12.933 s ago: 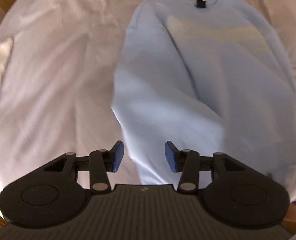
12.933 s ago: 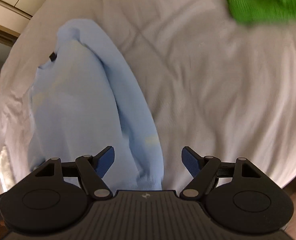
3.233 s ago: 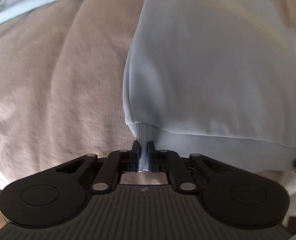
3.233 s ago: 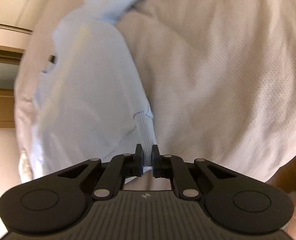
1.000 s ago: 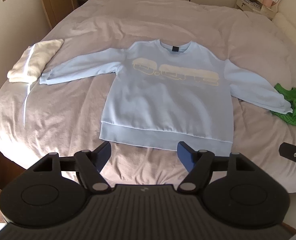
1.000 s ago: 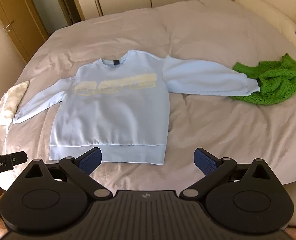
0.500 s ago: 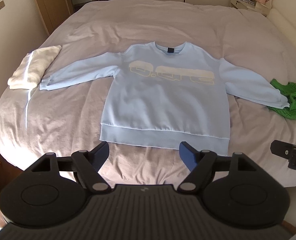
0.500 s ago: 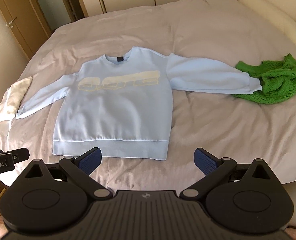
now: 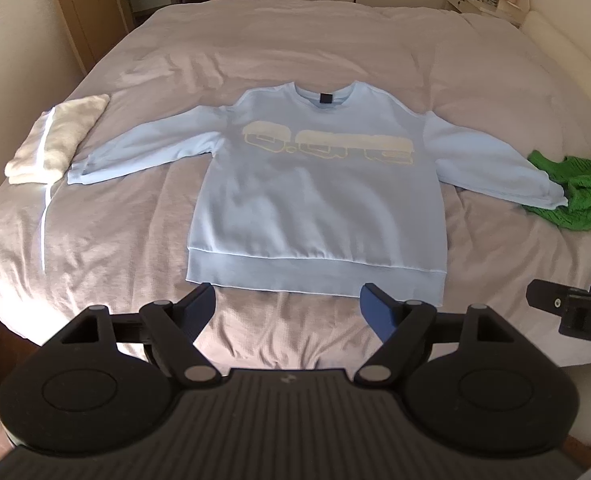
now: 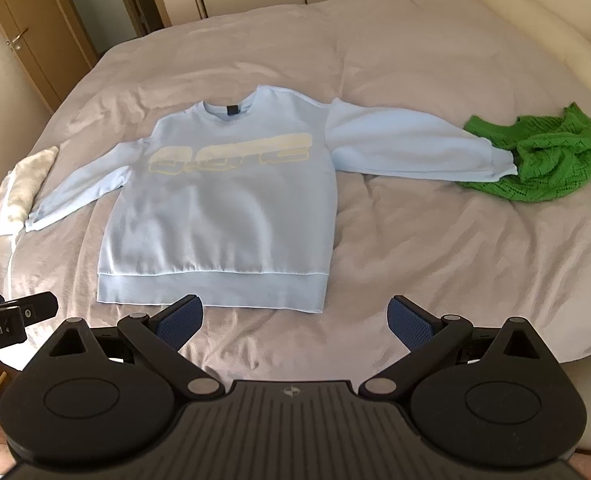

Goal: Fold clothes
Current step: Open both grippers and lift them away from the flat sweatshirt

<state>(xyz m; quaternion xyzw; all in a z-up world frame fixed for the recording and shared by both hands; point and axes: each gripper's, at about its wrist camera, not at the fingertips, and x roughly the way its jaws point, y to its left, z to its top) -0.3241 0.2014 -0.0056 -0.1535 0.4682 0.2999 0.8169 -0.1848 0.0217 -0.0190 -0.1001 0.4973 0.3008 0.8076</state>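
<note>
Along the bed's (image 9: 95, 240) near edge, sweatshirt (image 9: 315, 200) hem.

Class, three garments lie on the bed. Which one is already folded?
The white garment at the bed's left edge: a neat compact stack. The light blue sweatshirt lies spread flat, sleeves out; the green knit is a crumpled heap.

The light blue sweatshirt (image 9: 315, 196), earlier bunched with sleeves folded in and pinched at its hem, now lies spread flat, sleeves out, while both grippers hang open above the bed (image 9: 95, 240).
</note>
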